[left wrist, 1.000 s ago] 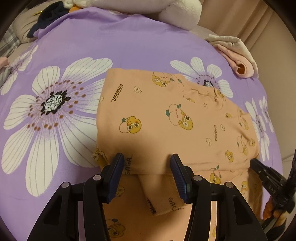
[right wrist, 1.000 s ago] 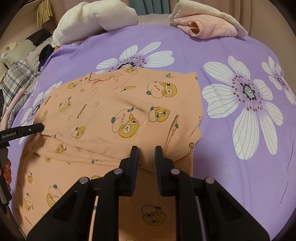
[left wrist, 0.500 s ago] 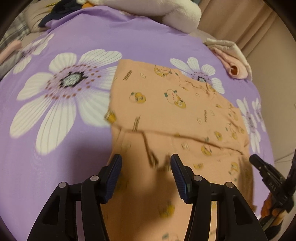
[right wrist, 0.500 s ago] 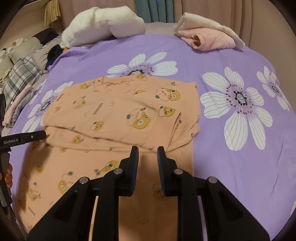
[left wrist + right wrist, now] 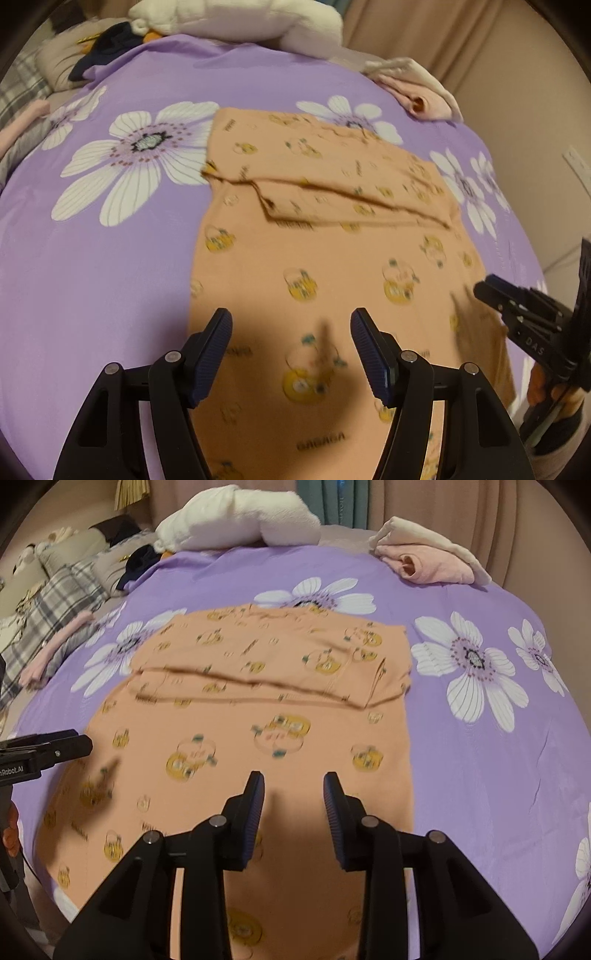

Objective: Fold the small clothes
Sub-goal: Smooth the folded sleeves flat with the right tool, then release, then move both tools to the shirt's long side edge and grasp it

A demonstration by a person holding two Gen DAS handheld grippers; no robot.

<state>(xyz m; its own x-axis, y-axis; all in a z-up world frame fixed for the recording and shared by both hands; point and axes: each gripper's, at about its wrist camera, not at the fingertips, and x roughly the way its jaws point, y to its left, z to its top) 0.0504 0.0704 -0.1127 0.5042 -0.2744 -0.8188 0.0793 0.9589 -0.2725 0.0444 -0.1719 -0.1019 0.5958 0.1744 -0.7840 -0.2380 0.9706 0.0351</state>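
Orange cotton printed with little cartoon faces, the small garment (image 5: 332, 266) lies flat on a purple bedsheet (image 5: 92, 277) with big white daisies. Its far end is folded back over itself, making a doubled band across the top with a dark crease line below it.

The left gripper (image 5: 291, 328) hovers over the near part of the cloth with its jaws spread wide and nothing between them. The right gripper (image 5: 293, 794) hangs over the same near stretch, jaws parted too and released, though less widely.

From the left wrist view, the right gripper shows at the right edge as a dark body over the garment's right side, with part of the holding hand (image 5: 546, 387) below it. The right wrist view shows the reverse: the left gripper's fingers (image 5: 62, 744) poke in from the left edge, just at the cloth's left border.

Only the right wrist view takes in the plaid bedding (image 5: 48, 609) along the left and the teal curtain (image 5: 328, 498) behind. Both views catch the white plush pillow (image 5: 236, 520) at the head of the bed and a folded pink-and-cream bundle (image 5: 428, 561) well apart from the orange garment. The left view is somewhat blurred.
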